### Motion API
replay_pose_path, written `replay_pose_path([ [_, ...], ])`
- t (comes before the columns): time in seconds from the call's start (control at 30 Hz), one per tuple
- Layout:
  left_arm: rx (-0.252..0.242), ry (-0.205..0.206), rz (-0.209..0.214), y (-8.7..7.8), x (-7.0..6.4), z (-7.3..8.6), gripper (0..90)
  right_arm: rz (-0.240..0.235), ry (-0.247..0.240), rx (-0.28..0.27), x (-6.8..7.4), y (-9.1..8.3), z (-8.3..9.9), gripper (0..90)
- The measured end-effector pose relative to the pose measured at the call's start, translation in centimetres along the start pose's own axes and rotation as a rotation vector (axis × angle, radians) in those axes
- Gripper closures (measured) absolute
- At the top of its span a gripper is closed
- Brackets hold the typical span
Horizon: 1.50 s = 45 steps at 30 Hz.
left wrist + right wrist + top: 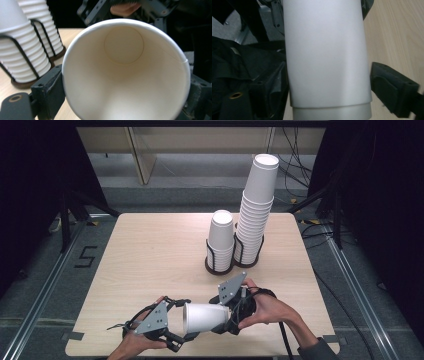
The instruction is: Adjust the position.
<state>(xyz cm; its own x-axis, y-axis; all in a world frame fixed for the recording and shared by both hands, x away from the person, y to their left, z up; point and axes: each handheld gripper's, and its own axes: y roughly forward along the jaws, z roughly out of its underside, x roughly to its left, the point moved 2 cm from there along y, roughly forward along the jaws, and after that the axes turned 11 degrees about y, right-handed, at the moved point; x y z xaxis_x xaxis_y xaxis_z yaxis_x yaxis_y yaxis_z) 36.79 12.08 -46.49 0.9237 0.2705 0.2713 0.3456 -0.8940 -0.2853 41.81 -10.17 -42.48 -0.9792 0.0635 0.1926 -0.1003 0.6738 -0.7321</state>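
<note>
A white paper cup [205, 316] lies on its side in the air above the table's front edge, held between both grippers. My left gripper [186, 321] is shut on its rim end; in the left gripper view the open mouth of the cup [125, 75] faces the camera with a black jaw pressed against each side. My right gripper [224, 316] is shut on the base end; in the right gripper view the cup's wall [327, 55] runs away from the camera between the two jaws.
Two black wire holders stand at the back middle of the wooden table [150, 250]: a short stack of cups [220, 240] and a tall leaning stack [256, 210] to its right. Both stacks [22, 50] appear at the left in the left gripper view.
</note>
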Motion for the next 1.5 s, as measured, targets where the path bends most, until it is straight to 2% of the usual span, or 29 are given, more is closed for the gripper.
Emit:
replay_pose_path([
  [0.03,0.009,-0.01,-0.002,0.1,0.0,0.0,10.1,0.055,-0.031,0.013,0.2,0.2,-0.3,15.9],
  [0.07,0.025,-0.01,-0.003,0.1,0.1,0.1,10.1,0.055,-0.031,0.013,0.2,0.2,-0.3,15.9],
  [0.1,0.044,-0.012,-0.008,0.2,0.1,0.0,10.1,0.103,-0.06,0.035,0.5,0.4,-0.7,16.3],
  [0.13,0.044,-0.012,-0.008,0.2,0.1,0.0,10.1,0.103,-0.06,0.035,0.5,0.4,-0.7,16.3],
  [0.17,0.064,-0.01,-0.012,0.2,0.0,-0.2,10.1,0.114,-0.107,0.047,0.7,0.9,-1.0,16.0],
  [0.2,0.064,-0.01,-0.012,0.2,0.0,-0.2,10.2,0.114,-0.107,0.047,0.7,0.9,-1.0,16.0],
  [0.27,0.084,-0.006,-0.011,0.3,0.0,-0.4,10.1,0.14,-0.114,0.083,1.2,1.3,-1.3,16.0],
  [0.3,0.105,0.004,-0.015,0.4,-0.1,-0.5,10.1,0.173,-0.128,0.117,1.6,1.9,-1.4,16.9],
  [0.47,0.113,0.001,-0.022,0.6,-0.5,-0.4,9.0,0.189,-0.127,0.134,1.7,2.7,-1.6,19.7],
  [0.5,0.092,-0.013,-0.028,0.7,-0.5,-0.4,8.1,0.194,-0.143,0.145,1.7,2.9,-1.4,20.6],
  [0.53,0.092,-0.013,-0.028,0.7,-0.5,-0.4,7.2,0.194,-0.143,0.145,1.7,2.9,-1.4,20.6],
  [0.6,0.061,-0.045,-0.045,0.7,-0.4,-0.3,6.3,0.175,-0.144,0.122,1.5,2.8,-1.3,20.6],
  [0.63,0.015,-0.076,-0.066,0.6,-0.3,-0.3,4.1,0.154,-0.136,0.081,1.1,2.6,-1.1,20.9],
  [0.67,0.015,-0.076,-0.066,0.6,-0.3,-0.3,2.0,0.132,-0.13,0.046,0.8,2.4,-1.0,21.0],
  [0.7,-0.023,-0.117,-0.074,0.4,0.0,-0.3,0.0,0.112,-0.119,0.015,0.6,2.2,-0.8,21.0],
  [0.73,-0.023,-0.117,-0.074,0.4,0.0,-0.3,0.0,0.112,-0.119,0.015,0.6,2.2,-0.8,21.0],
  [0.8,-0.057,-0.157,-0.08,0.3,0.1,-0.1,0.4,0.073,-0.066,-0.038,0.3,1.9,-0.5,21.2],
  [0.83,-0.081,-0.202,-0.089,0.3,0.2,0.0,0.7,0.037,-0.04,-0.087,0.0,1.6,-0.2,21.1],
  [0.87,-0.081,-0.202,-0.089,0.3,0.2,0.0,0.3,0.037,-0.04,-0.087,0.0,1.6,-0.2,21.1],
  [0.9,-0.115,-0.221,-0.1,0.3,0.2,0.1,0.4,0.011,-0.026,-0.136,-0.3,1.4,-0.1,21.1],
  [0.93,-0.137,-0.226,-0.102,0.3,0.2,0.1,0.3,-0.004,-0.02,-0.163,-0.4,1.3,-0.1,21.1],
  [0.97,-0.137,-0.226,-0.102,0.3,0.2,0.1,0.2,-0.012,-0.015,-0.176,-0.5,1.2,-0.1,21.1],
  [1.0,-0.163,-0.227,-0.097,0.3,0.2,0.1,0.2,-0.012,-0.015,-0.176,-0.5,1.2,-0.1,21.1],
  [1.07,-0.164,-0.222,-0.114,0.0,0.2,-0.2,1.3,-0.007,-0.018,-0.178,-0.4,1.3,-0.1,20.9],
  [1.17,-0.198,-0.233,-0.13,-0.1,0.1,-0.5,2.4,-0.019,-0.012,-0.198,-0.3,1.8,-0.2,20.7],
  [1.27,-0.212,-0.235,-0.119,-0.2,0.2,-0.7,5.8,-0.034,0.0,-0.214,-0.2,2.1,-0.3,20.7],
  [1.33,-0.206,-0.229,-0.116,-0.3,0.2,-0.7,7.4,-0.035,0.003,-0.211,-0.2,2.1,-0.3,20.7],
  [1.47,-0.165,-0.196,-0.118,-0.3,0.3,-0.8,8.8,-0.002,0.018,-0.186,-0.2,2.3,-0.3,19.0],
  [1.5,-0.143,-0.184,-0.124,-0.3,0.3,-0.8,8.9,0.028,0.023,-0.156,-0.2,2.3,-0.2,18.1],
])
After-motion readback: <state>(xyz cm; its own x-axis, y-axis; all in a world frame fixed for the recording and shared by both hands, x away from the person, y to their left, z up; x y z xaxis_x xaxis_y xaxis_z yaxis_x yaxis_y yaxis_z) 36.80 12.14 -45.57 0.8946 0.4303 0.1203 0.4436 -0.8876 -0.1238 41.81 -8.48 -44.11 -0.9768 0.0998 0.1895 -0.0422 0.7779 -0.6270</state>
